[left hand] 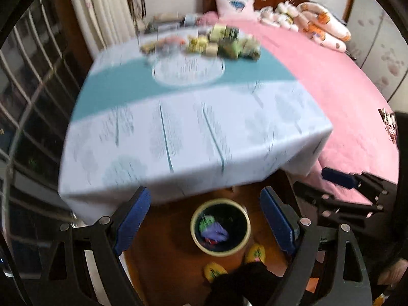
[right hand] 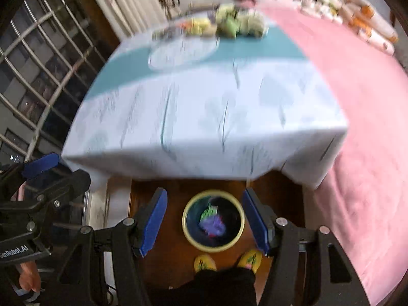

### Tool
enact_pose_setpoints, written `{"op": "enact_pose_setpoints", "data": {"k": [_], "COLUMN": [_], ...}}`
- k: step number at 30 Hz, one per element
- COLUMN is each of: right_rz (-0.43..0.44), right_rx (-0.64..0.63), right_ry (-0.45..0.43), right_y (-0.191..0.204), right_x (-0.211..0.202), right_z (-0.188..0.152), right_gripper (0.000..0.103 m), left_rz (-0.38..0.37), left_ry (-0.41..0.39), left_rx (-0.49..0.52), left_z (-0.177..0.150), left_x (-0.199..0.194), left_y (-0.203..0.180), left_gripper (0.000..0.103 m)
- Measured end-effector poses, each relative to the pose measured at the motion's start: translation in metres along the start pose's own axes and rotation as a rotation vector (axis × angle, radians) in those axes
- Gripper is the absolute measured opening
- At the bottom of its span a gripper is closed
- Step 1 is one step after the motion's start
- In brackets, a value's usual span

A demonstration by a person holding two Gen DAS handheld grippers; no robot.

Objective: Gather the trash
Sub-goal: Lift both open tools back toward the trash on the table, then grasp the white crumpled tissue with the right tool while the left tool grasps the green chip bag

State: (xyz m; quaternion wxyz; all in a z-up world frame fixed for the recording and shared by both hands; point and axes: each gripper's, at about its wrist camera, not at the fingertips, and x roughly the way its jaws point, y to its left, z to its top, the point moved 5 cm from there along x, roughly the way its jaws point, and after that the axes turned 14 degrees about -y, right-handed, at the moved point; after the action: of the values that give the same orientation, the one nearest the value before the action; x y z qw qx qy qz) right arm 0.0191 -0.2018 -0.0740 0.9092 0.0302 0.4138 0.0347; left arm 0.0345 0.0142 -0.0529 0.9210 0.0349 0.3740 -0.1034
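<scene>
Both grippers, left and right, fingers spread wide and empty, frame the bin at lower centre.

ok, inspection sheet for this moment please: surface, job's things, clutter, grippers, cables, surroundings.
Surface: table under a white and teal cloth, near half bare.
Job's things: round bin on the wooden floor below the table's near edge, with green, purple and red scraps inside.
Clutter: blurred pile of small items at the table's far edge behind a clear round plate.
Grippers: left hand-held gripper open, empty; right hand-held gripper open, empty; both above the bin.
Cables: nothing seen.
Surroundings: pink bed on the right, window on the left, yellow slippers beside the bin.
</scene>
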Motion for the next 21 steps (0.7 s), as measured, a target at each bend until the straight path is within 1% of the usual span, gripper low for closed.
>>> {"op": "enact_pose_setpoints", "data": {"k": [1, 3, 8, 10, 12, 15, 18, 20, 21], "right_rz": [-0.008, -0.019, -0.043, -0.05, -0.061, -0.086, -0.11, -0.119, -0.121], "right_rx": [0.002, -0.004, -0.029, -0.042, -0.061, -0.111, -0.161, -0.195, -0.213], "right_ry": [-0.034, -0.072, -0.172, -0.202, -0.224, -0.255, -0.278, -0.291, -0.297], "right_y": [-0.001, -0.001, -0.003, -0.006, -0.007, -0.014, -0.022, -0.031, -0.036], "right_x": [-0.007, -0.014, -0.033, -0.037, -0.04, -0.036, -0.028, -0.016, -0.01], "right_z": [0.013, 0.028, 0.068, 0.082, 0.092, 0.111, 0.13, 0.145, 0.152], "right_gripper": [0.062, 0.062, 0.062, 0.062, 0.062, 0.062, 0.062, 0.069, 0.075], "left_rz": [0.005, 0.001, -0.039, -0.05, -0.077, -0.101, -0.103, -0.102, -0.1], "left_ry": [-0.023, -0.051, -0.094, -0.115, -0.129, -0.137, -0.141, -0.139, -0.137], "left_rx": [0.012, 0.019, 0.009, 0.002, -0.018, -0.039, -0.056, -0.068, -0.074], "left_z": [0.008, 0.024, 0.062, 0.078, 0.095, 0.116, 0.137, 0.15, 0.158], "left_x": [-0.003, -0.01, -0.019, -0.019, -0.017, -0.011, 0.003, 0.017, 0.026], "left_y": [0.001, 0.003, 0.001, 0.0, 0.0, -0.002, -0.003, -0.006, -0.007], "left_gripper": [0.086, 0.086, 0.086, 0.086, 0.086, 0.086, 0.086, 0.086, 0.086]}}
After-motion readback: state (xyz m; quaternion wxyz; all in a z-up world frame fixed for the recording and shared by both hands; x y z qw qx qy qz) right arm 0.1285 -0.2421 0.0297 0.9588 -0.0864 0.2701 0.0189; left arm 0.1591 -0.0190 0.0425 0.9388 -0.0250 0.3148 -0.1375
